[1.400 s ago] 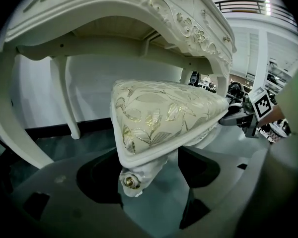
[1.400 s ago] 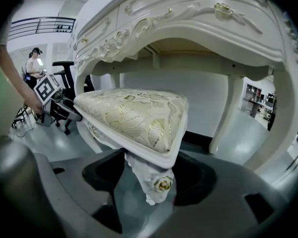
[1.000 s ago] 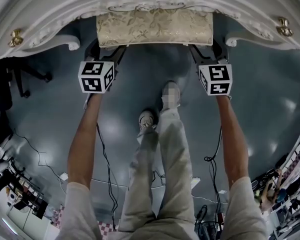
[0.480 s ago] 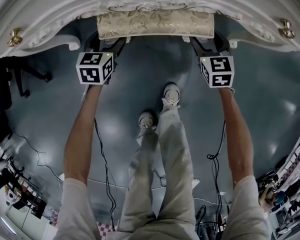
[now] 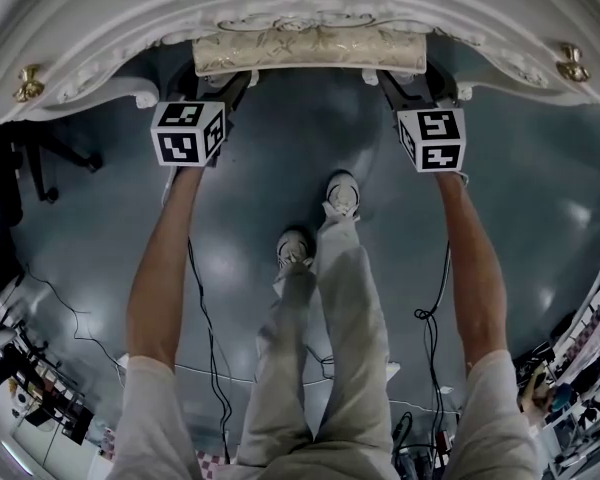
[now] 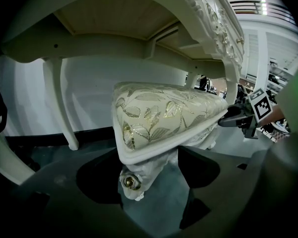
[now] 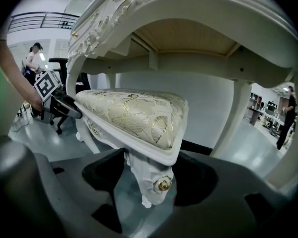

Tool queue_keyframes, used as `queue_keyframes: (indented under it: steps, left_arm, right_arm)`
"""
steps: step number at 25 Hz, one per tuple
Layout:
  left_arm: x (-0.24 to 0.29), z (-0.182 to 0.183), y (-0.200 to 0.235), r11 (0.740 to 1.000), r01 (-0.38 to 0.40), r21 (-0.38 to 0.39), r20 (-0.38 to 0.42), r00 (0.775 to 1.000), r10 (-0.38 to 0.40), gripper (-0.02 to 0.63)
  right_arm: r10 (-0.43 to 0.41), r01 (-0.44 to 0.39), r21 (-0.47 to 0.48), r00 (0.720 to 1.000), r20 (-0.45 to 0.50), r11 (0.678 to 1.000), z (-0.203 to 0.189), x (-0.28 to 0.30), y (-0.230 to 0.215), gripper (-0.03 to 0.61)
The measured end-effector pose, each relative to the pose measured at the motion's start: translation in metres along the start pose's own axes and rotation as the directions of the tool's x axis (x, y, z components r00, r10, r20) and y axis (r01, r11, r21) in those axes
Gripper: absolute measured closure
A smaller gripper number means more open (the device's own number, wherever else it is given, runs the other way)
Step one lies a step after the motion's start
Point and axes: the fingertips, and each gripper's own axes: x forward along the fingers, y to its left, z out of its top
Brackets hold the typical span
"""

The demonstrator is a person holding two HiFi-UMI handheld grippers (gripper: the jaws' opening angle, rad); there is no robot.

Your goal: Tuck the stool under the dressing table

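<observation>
Stool (image 5: pixel 310 50) is pushed further under dressing table (image 5: pixel 100 28) than second ago; only near strip of seat is seen. Left gripper (image 6: pixel 146 180) and right gripper (image 7: pixel 149 185) are each clenched on near corner leg. Risk: if one side is pushed harder, stool is skewed and table leg (image 6: pixel 64 108) is struck.

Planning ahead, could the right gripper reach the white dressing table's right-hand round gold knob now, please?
Probably not yet: the right gripper is shut on a leg of the white carved stool, though nothing blocks the gold knob.
</observation>
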Motion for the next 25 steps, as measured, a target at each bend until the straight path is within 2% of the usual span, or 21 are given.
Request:
queue_keyframes:
  steps: [8, 13, 17, 20, 22, 25]
  left_arm:
    - [-0.001, 0.001, 0.001, 1.000, -0.001, 0.000, 0.013, 1.000, 0.001, 0.284]
    - [-0.007, 0.001, 0.000, 0.999, 0.011, -0.036, 0.018, 1.000, -0.011, 0.285]
    - [-0.023, -0.008, 0.003, 0.998, -0.008, -0.064, 0.007, 1.000, 0.009, 0.285]
    - [-0.042, -0.014, 0.000, 0.997, -0.016, -0.074, 0.000, 1.000, 0.016, 0.286]
    - [-0.055, -0.015, -0.002, 0.997, -0.016, -0.074, 0.003, 1.000, 0.016, 0.287]
    - [-0.073, -0.009, -0.006, 0.998, -0.007, -0.057, 0.024, 1.000, 0.009, 0.344]
  right_arm:
    - [-0.008, 0.008, 0.017, 1.000, 0.002, 1.000, 0.000, -0.001, 0.000, 0.281]
    - [-0.024, 0.025, 0.054, 1.000, -0.013, 0.998, -0.002, -0.011, -0.002, 0.299]
    - [-0.038, 0.040, 0.085, 0.999, -0.022, 0.996, -0.004, -0.027, 0.000, 0.319]
    - [-0.048, 0.051, 0.096, 0.998, -0.030, 0.994, -0.004, -0.044, 0.004, 0.351]
    - [-0.050, 0.052, 0.094, 0.998, -0.024, 0.994, 0.000, -0.055, 0.008, 0.402]
    - [-0.052, 0.052, 0.111, 0.999, -0.008, 0.992, 0.007, -0.070, 0.016, 0.469]
